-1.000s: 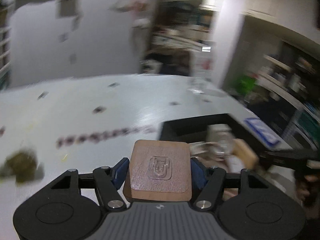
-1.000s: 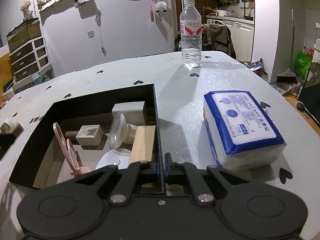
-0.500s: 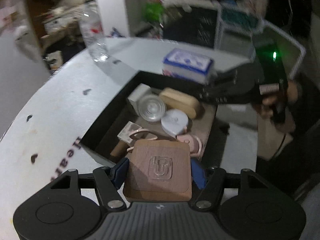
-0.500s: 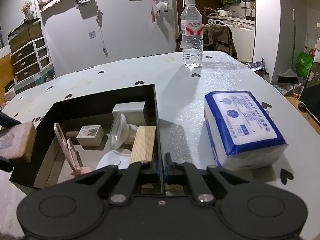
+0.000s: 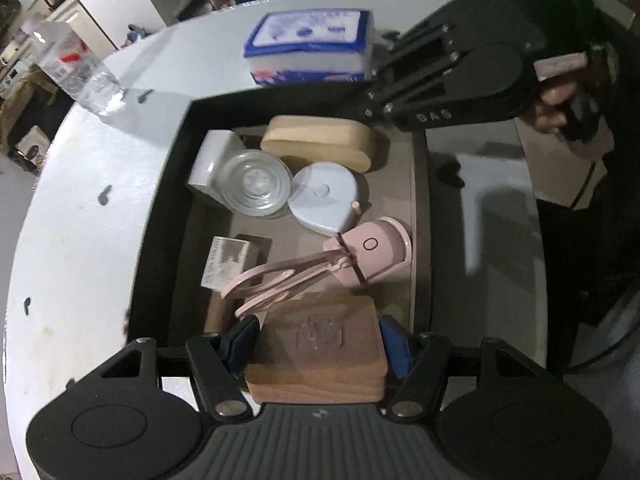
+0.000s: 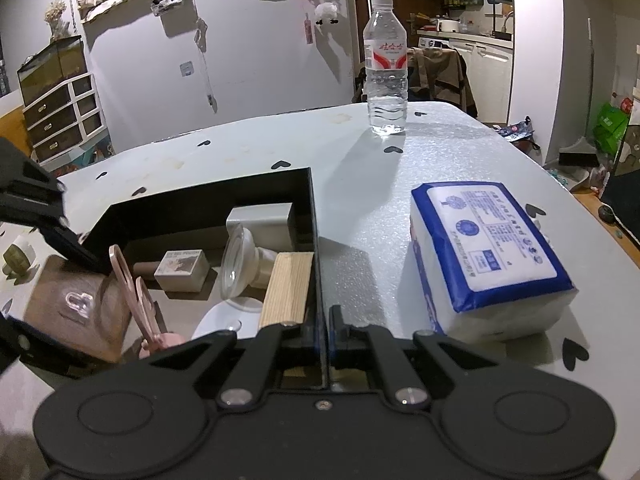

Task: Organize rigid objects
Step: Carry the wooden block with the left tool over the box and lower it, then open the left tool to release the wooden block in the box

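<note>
My left gripper point(image 5: 316, 340) is shut on a brown wooden square point(image 5: 320, 360) with a clear plastic hook on its face. It points steeply down over the near end of the black box point(image 5: 160, 208). The same square point(image 6: 76, 304) shows at the box's left end in the right wrist view. In the box lie a pale wooden block point(image 5: 320, 142), a clear round lid point(image 5: 256, 182), a white case point(image 5: 210, 160), a light blue tape measure point(image 5: 324, 196), a pink curler point(image 5: 360, 256) and a small carton point(image 5: 226, 262). My right gripper point(image 6: 324, 340) is shut on the box's thin side wall point(image 6: 316, 240).
A blue and white tissue pack point(image 6: 488, 252) lies on the table right of the box. A water bottle point(image 6: 386, 76) stands behind it. A hand point(image 5: 556, 100) holds the right gripper's body point(image 5: 460, 76) at the box's far corner. Drawers point(image 6: 60, 116) stand by the wall.
My left gripper has swung from over the bare table to above the box, rolling and tipping downward, the wooden square still in it. The right gripper has stayed still on the box wall.
</note>
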A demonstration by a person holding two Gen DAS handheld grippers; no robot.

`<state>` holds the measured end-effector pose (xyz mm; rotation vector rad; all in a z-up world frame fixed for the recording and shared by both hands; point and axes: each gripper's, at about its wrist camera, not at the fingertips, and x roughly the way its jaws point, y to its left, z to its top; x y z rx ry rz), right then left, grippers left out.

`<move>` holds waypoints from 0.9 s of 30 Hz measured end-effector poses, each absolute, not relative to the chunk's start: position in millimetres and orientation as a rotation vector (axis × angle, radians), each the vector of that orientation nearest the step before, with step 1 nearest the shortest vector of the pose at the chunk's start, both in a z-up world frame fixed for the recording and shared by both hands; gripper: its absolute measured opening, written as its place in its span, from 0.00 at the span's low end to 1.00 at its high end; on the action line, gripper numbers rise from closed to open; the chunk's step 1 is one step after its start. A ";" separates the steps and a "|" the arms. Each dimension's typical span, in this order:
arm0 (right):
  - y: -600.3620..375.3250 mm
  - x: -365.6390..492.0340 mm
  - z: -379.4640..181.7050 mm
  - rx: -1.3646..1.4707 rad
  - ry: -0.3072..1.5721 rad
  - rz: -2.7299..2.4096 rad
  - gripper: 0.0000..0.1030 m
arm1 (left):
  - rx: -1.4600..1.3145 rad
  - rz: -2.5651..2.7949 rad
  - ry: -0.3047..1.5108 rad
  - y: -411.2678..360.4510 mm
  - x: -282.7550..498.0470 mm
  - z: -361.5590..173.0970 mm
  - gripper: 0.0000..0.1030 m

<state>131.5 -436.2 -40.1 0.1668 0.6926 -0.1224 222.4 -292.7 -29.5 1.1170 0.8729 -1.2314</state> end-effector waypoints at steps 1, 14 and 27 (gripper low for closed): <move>-436.6 131.7 -40.2 0.169 0.692 -0.121 0.05 | 1.108 -1.238 0.890 -295.0 225.0 -32.0 0.63; -438.6 131.0 -42.3 0.179 0.687 -0.107 0.05 | 0.954 -1.274 0.978 -301.2 242.4 -37.4 0.64; -439.7 131.0 -42.1 0.183 0.687 -0.107 0.05 | 0.782 -1.250 0.970 -274.9 247.3 -4.1 0.81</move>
